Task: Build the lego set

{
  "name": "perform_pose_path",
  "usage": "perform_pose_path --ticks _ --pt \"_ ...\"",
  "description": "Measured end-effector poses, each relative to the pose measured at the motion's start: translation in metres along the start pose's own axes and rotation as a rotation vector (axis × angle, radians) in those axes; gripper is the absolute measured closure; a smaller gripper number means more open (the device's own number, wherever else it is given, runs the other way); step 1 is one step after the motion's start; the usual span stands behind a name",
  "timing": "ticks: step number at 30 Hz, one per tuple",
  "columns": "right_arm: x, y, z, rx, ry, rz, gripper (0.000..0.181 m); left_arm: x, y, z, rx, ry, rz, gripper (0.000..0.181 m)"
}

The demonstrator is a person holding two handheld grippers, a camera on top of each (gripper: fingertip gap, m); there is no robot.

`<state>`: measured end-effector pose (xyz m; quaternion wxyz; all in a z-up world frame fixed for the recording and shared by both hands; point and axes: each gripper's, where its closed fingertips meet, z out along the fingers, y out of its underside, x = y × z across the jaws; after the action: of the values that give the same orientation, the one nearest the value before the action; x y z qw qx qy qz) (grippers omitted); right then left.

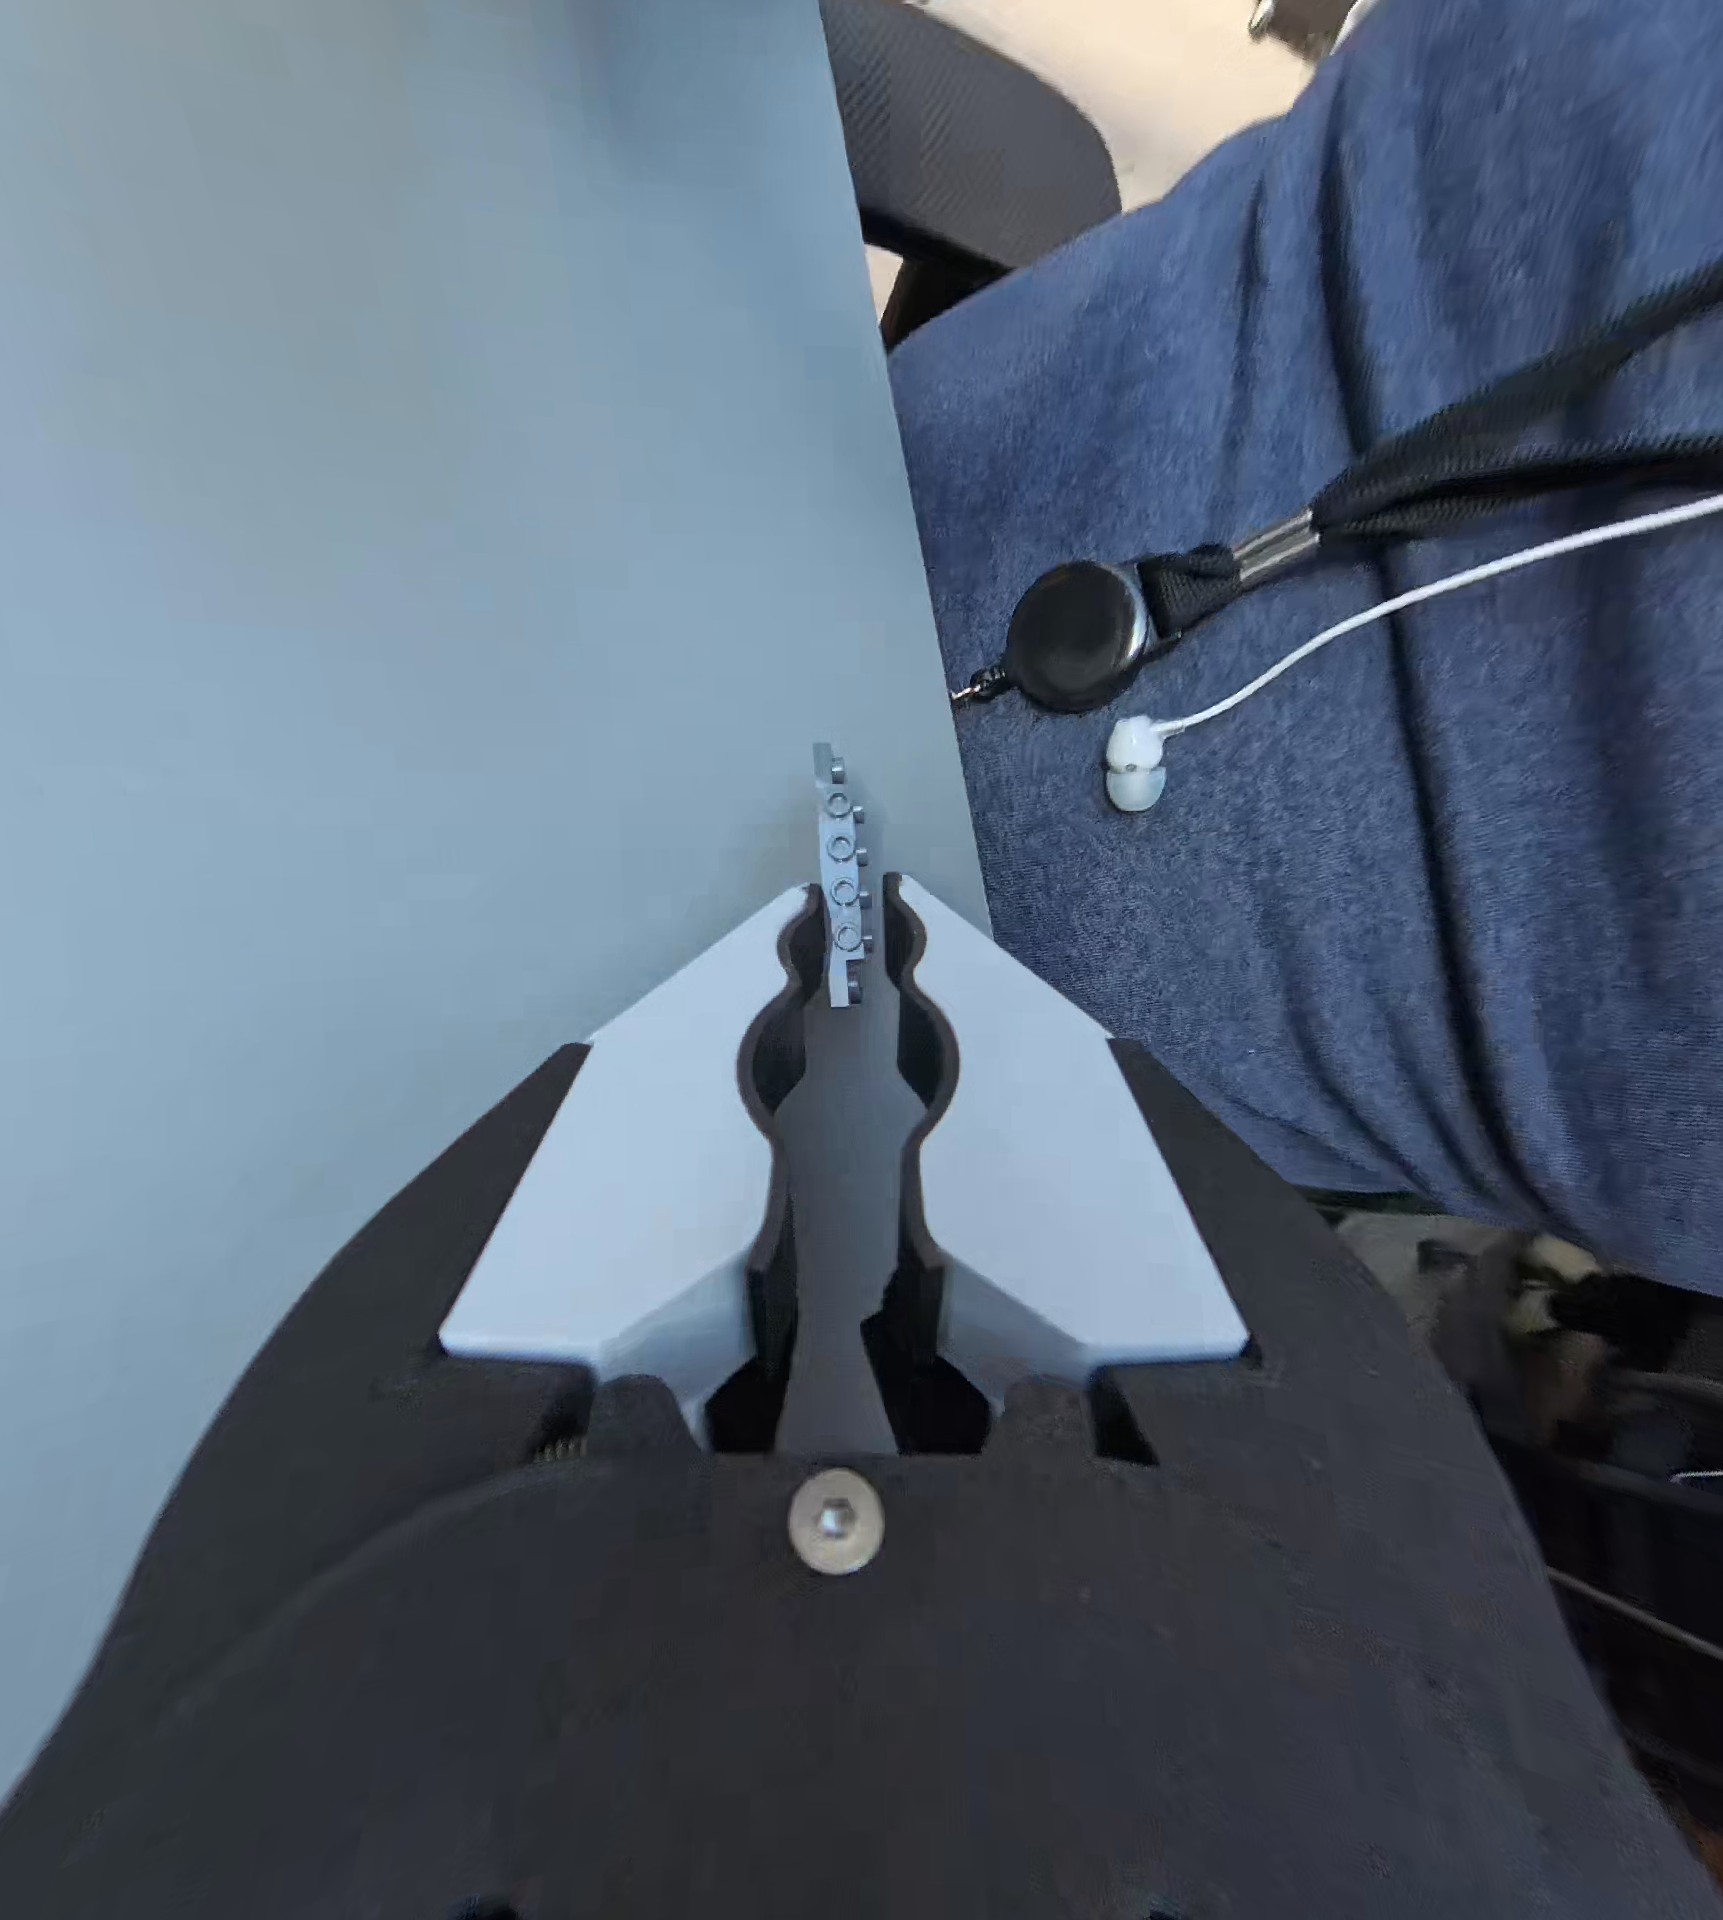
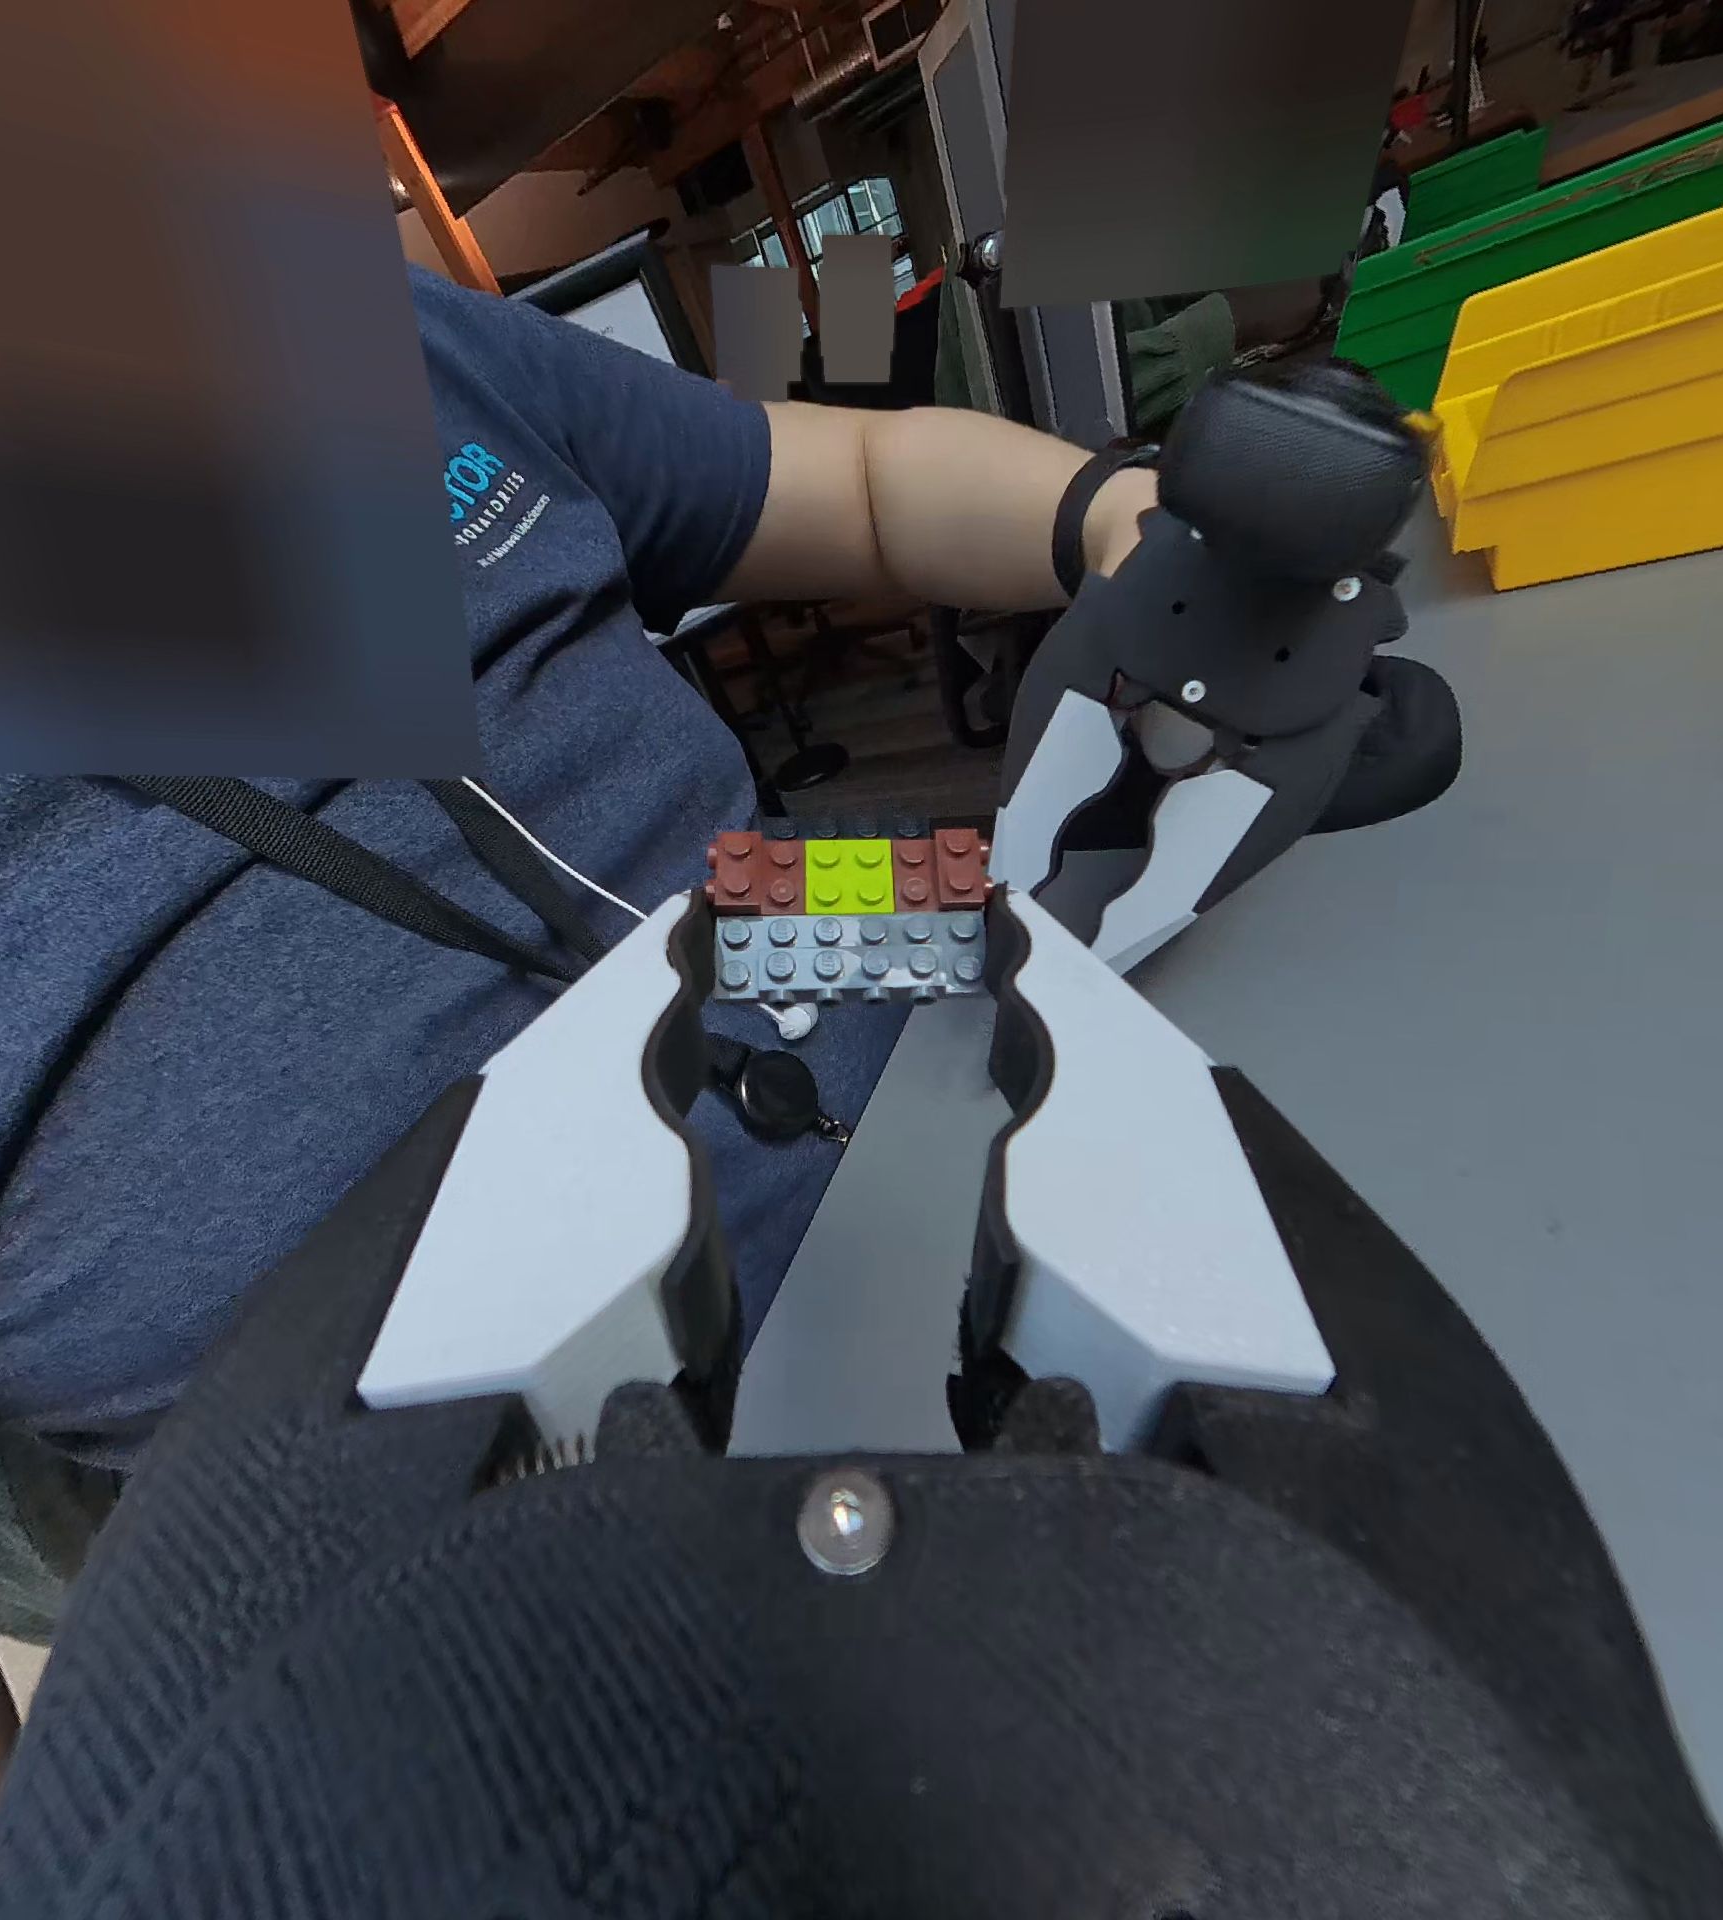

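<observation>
A: Where does the build stand?

B: Partway, I'd judge. The right tool pinches the assembly by its 2 ends, held up in the air near the edge of the grey desk, in front of the person's blue shirt. It has a grey base with 2 exposed rows of studs toward the camera and a second layer behind: reddish-brown plates either side of a lime 2-by-2 plate.

A: And the left one?

B: The left tool is pinching a thin grey plate edge-on, a long studded strip sticking out past the fingertips. From the right wrist view that tool sits just beside the assembly's right end, low over the desk, though the plate itself is hidden there.

A: So what's left?

B: Probably that grey plate goes on next; it isn't joined yet. The front grey studs are still bare, so more layers seem likely. No loose pieces or instructions show, so I can't tell how many steps remain.

A: Anything else around?

B: Yellow bins and green ones at the far side of the desk.
</observation>
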<state>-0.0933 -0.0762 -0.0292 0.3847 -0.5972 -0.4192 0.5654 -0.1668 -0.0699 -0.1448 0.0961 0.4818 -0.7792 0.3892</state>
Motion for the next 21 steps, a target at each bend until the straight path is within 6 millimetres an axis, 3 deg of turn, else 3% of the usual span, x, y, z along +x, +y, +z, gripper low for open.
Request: perform_pose_path --ticks 4,7,10,15,18,21 --pt "0.005 0.013 0.003 -0.027 0.007 0.022 0.129 -0.019 0.006 -0.008 -0.057 -0.048 0.0 0.149" --pt "0.006 0.02 0.003 -0.04 0.016 0.025 0.129 -0.038 -0.002 -0.02 -0.023 -0.24 0.104 0.147" --pt "0.004 0.023 0.003 -0.045 0.012 0.018 0.129 -0.028 -0.008 -0.024 0.01 -0.322 0.216 0.151" --pt "0.003 0.026 0.003 -0.053 0.016 0.017 0.129 -0.007 0.007 -0.003 -0.111 -0.408 0.384 0.153" --pt "0.001 0.029 0.005 -0.057 0.02 0.014 0.129 -0.011 0.009 0.008 -0.153 -0.532 0.529 0.162" --pt "-0.001 0.032 0.008 -0.07 0.029 0.019 0.129 -0.014 0.004 0.013 -0.146 -0.56 0.546 0.171"
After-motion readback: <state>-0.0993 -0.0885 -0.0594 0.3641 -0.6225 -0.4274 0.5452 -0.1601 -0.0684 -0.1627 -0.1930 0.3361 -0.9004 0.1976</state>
